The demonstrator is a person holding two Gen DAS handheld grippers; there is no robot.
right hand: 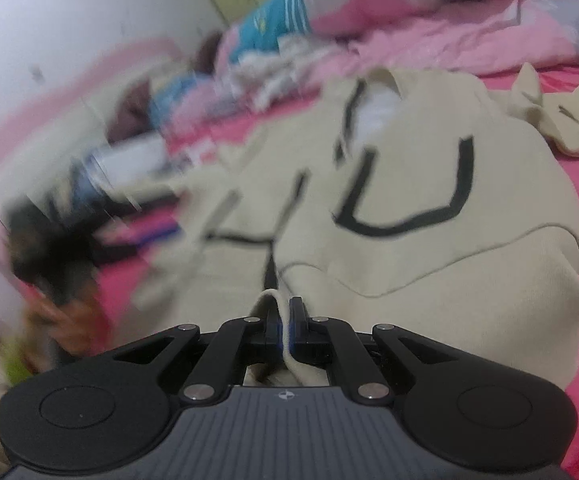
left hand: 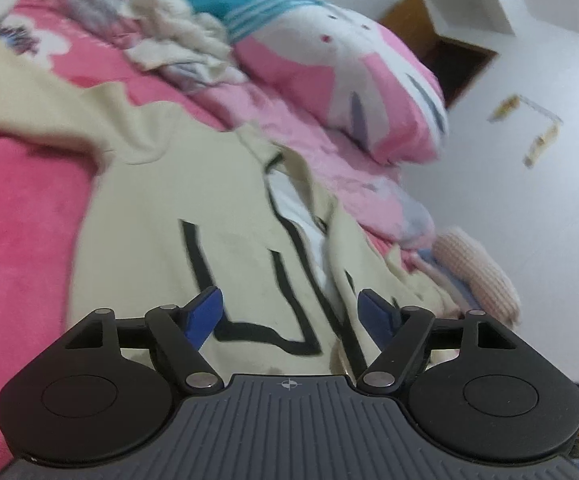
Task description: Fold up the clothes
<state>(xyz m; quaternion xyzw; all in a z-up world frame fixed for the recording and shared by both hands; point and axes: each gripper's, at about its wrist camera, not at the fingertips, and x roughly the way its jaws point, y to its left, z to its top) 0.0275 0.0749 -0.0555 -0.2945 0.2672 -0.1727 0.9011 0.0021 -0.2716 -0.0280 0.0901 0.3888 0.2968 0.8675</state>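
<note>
covering the bed is a hot-pink blanket; a cream jacket with black line trim lies spread on it, front partly open on a white lining. behind it: a rumpled cream cloth heap, then a large pillow printed in pink, white and teal stripes. white wall to the right in the left wrist view, with a dark wooden-framed opening and a few bits of tape stuck on.

no readable writing or brand; the black lines on the jacket look like outline shapes, not letters i can make out.

left gripper: blue pads spread wide over the jacket front, nothing pinched between them. right gripper: fingers pressed together on a thin fold of the jacket's cream edge, fabric draping out below.

right wrist view: left half heavily motion-blurred; a dark object and mixed coloured items there cannot be identified. a second cream piece lies at the right edge, cut off by the frame.
</note>
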